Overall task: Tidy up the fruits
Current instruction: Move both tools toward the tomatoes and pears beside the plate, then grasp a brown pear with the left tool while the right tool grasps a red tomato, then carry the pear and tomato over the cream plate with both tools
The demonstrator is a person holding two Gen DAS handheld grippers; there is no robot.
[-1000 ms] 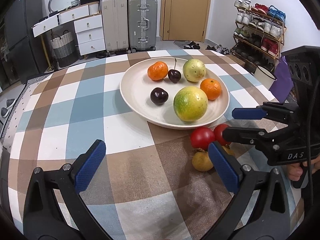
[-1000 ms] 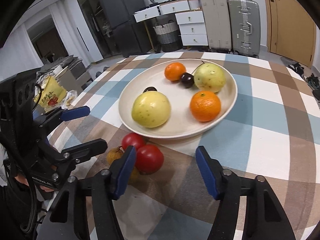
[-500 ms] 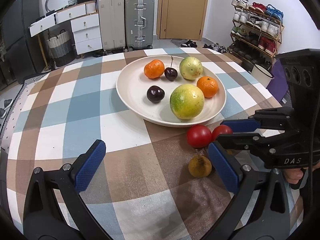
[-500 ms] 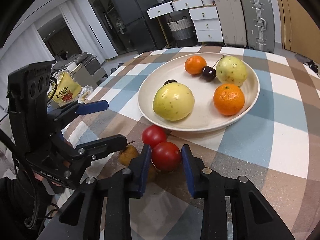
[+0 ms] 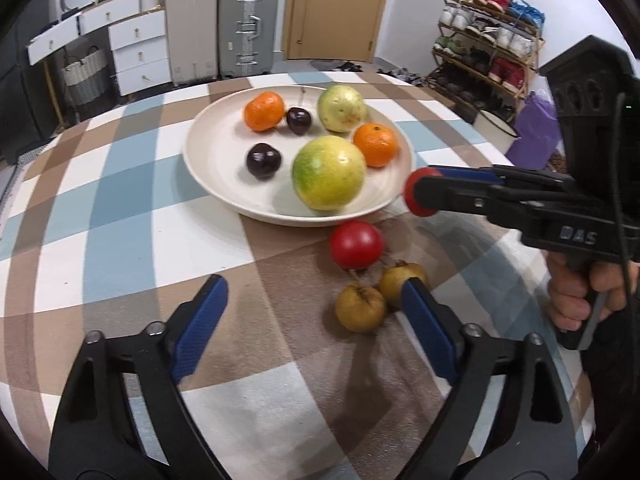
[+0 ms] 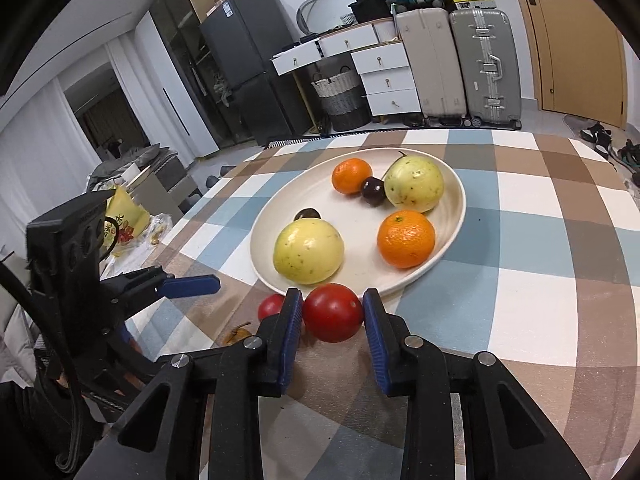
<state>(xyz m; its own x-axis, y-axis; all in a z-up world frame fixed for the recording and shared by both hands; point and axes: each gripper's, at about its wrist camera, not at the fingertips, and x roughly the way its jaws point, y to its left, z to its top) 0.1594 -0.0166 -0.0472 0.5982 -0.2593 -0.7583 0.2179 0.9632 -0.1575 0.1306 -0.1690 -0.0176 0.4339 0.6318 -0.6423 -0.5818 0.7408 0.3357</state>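
My right gripper [image 6: 332,314] is shut on a red tomato [image 6: 332,312]; in the left wrist view that tomato [image 5: 412,196] hangs by the near rim of the cream plate [image 5: 208,160]. A second tomato [image 5: 356,244] and two brown fruits [image 5: 360,314] lie on the checked cloth in front of the plate. My left gripper [image 5: 314,326] hovers over them with its jaws closing. One brown fruit [image 5: 394,280] sits just inside its right finger, and nothing is pressed between the pads. The plate [image 6: 360,264] holds two oranges, two yellow-green fruits and two dark cherries.
A hand [image 5: 580,292] holds the right gripper's handle at the table's right edge. A shoe rack [image 5: 488,40] stands beyond the table's right side, with suitcases [image 5: 248,24] and drawers behind. A yellow snack bag [image 6: 120,220] lies left of the table.
My right gripper has shut on one tomato and carried it away from the other, up toward the plate's rim. The left gripper's jaws have narrowed over the brown fruits.
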